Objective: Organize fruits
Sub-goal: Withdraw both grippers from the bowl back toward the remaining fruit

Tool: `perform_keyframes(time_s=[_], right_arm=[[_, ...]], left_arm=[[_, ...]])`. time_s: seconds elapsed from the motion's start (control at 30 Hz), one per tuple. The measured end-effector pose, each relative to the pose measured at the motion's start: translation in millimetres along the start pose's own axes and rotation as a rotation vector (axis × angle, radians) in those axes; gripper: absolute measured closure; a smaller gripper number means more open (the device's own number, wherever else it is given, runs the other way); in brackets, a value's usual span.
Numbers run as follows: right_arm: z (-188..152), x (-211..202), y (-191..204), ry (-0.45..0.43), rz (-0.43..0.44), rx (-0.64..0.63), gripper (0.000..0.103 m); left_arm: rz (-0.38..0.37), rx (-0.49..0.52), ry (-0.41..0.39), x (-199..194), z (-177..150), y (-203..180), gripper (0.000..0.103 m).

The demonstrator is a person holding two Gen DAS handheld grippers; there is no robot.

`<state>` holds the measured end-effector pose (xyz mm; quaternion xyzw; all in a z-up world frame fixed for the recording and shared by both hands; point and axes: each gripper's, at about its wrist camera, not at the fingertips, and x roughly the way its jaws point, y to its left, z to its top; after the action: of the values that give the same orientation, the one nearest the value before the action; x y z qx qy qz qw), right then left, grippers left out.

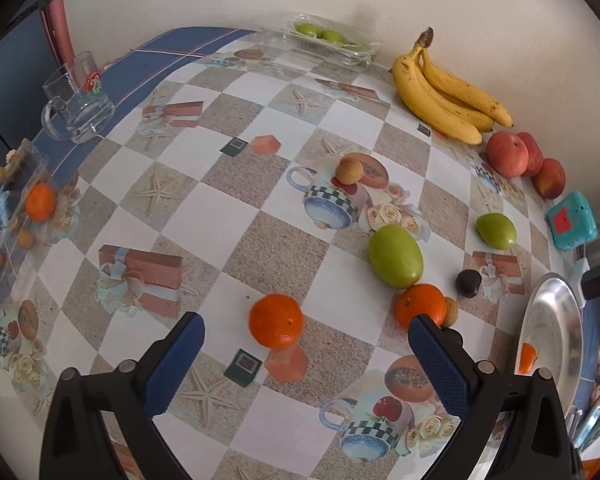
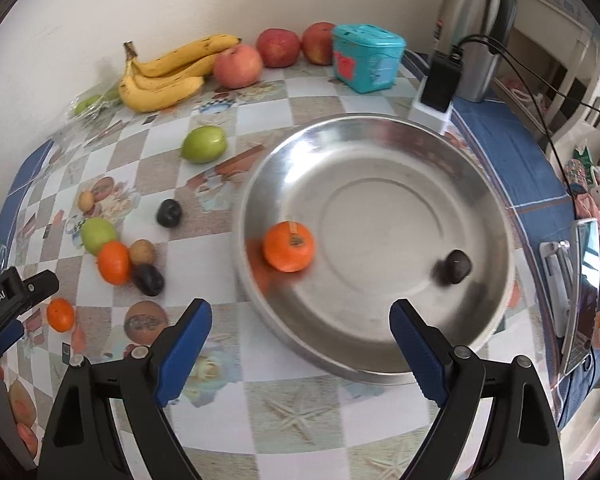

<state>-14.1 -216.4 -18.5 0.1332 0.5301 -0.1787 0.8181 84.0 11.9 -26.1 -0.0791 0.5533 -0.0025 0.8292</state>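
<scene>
Left wrist view: left gripper (image 1: 306, 354) spread wide, nothing between the pads. Directly ahead on the checkered tablecloth (image 1: 204, 216), one mandarin (image 1: 276, 321), round, glossy orange. Second mandarin (image 1: 420, 305) to its right, touching a large green fruit (image 1: 396, 256), oval, long axis running up-left to down-right. Smaller green fruit (image 1: 496, 231) apart. Three bananas (image 1: 444, 92) in one bunch, stem pointing toward the wall. Three peaches (image 1: 508, 154) beside them.

Right wrist view: right gripper (image 2: 300, 344) spread, empty. Steel basin (image 2: 380, 140) holding one mandarin (image 2: 289, 246), stem end up, and one dark plum (image 2: 454, 266), blurred. Outside the basin: two mandarins, two green fruits, two dark plums.
</scene>
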Motion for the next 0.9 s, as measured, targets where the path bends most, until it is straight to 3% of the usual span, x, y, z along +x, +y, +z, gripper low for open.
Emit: perform_keyframes(time_s=[0.5, 0.73, 0.9], right_arm=[[-5.2, 17.5, 57.4, 0.043, 0.050, -0.060, 0.012], [-7.4, 27.1, 74.7, 0.075, 0.099, -0.054, 0.012], [-9.0, 33.2, 80.4, 0.090, 0.087, -0.056, 0.012]], left_arm=[[0.025, 0.016, -0.039, -4.2, 19.4, 25.9, 0.000], [0.008, -0.001, -0.005, 4.4, 19.6, 37.1, 0.000], [0.015, 0.013, 0.040, 17.7, 14.8, 35.6, 0.000]])
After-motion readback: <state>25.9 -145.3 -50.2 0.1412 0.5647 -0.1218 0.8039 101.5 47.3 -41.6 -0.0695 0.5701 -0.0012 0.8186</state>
